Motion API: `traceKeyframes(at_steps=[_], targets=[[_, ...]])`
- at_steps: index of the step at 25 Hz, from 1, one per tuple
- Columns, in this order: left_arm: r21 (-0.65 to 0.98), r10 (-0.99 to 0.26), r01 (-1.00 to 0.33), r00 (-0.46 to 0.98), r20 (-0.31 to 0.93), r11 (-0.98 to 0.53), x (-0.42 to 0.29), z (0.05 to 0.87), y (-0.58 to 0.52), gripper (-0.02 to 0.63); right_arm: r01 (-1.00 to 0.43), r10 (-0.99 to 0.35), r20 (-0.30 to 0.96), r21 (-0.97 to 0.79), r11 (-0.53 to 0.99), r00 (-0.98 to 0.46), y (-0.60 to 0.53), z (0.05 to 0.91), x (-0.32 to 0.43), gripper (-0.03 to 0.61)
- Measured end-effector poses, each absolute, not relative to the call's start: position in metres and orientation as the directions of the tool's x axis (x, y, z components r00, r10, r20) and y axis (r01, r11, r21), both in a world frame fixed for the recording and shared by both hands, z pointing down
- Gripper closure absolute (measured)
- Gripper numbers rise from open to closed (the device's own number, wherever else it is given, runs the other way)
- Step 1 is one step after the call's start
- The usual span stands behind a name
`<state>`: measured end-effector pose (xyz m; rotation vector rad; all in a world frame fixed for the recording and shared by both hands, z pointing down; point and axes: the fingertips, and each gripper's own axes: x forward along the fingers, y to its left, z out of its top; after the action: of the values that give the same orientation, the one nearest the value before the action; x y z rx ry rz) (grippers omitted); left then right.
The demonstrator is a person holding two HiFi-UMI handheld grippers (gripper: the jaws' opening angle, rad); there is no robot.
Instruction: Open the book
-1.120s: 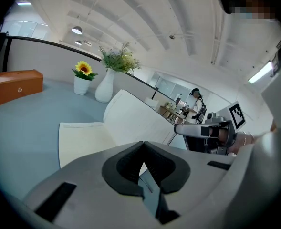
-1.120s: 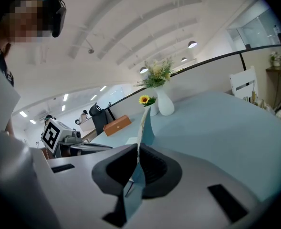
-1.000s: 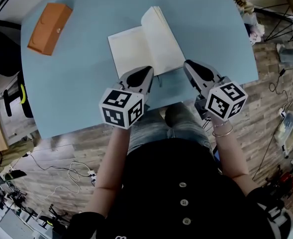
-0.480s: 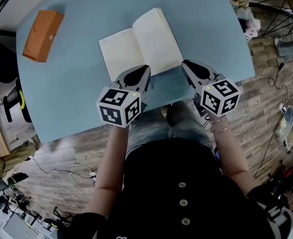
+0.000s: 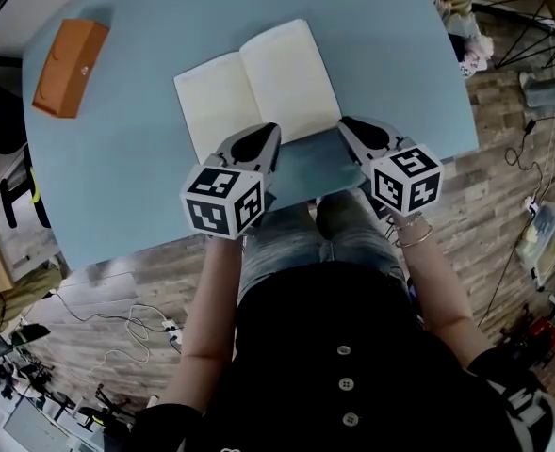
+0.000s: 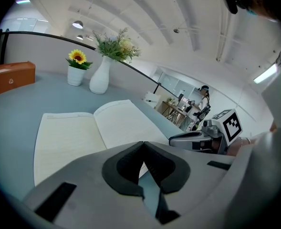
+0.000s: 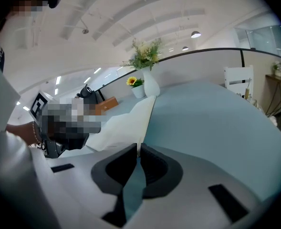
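On the light-blue table [image 5: 126, 177], the book [image 5: 258, 92] is lying open and flat, both blank pages facing up, spine running away from the person. Judging by that, the opening is looking essentially done, with only pulling the tools clear left. The left gripper [image 5: 266, 132] is sitting at the near edge of the left page, jaws pressed together at the tips with nothing between them. The right gripper [image 5: 345, 123] is sitting at the book's near right corner, jaws showing only a thin slit. Its own view isn't showing anything clearly pinched, and whether the tips are touching that corner is hard to make out. The marker cubes are covering the near table edge, an orange case [image 5: 67, 55] is sitting well apart at far left, and the white vase [image 6: 101, 75] is getting cut off in the head view.
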<state>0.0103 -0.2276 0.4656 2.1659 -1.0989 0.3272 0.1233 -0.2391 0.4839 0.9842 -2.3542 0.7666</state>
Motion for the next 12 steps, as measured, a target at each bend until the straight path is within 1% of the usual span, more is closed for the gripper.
traceKeyframes(at_steps=[6,12], targets=[[0.443,-0.607,-0.792,0.608,0.512,-0.421,0.021,0.47,-0.233,0.601,-0.735,-0.434,0.645,-0.312,0.602,-0.629,-0.241,0.495,0.127,0.549],[0.437,-0.586,-0.787,0.616,0.526,-0.436,0.03,0.475,-0.234,0.601,-0.747,-0.411,0.687,-0.295,0.596,-0.599,-0.242,0.509,0.13,0.551]])
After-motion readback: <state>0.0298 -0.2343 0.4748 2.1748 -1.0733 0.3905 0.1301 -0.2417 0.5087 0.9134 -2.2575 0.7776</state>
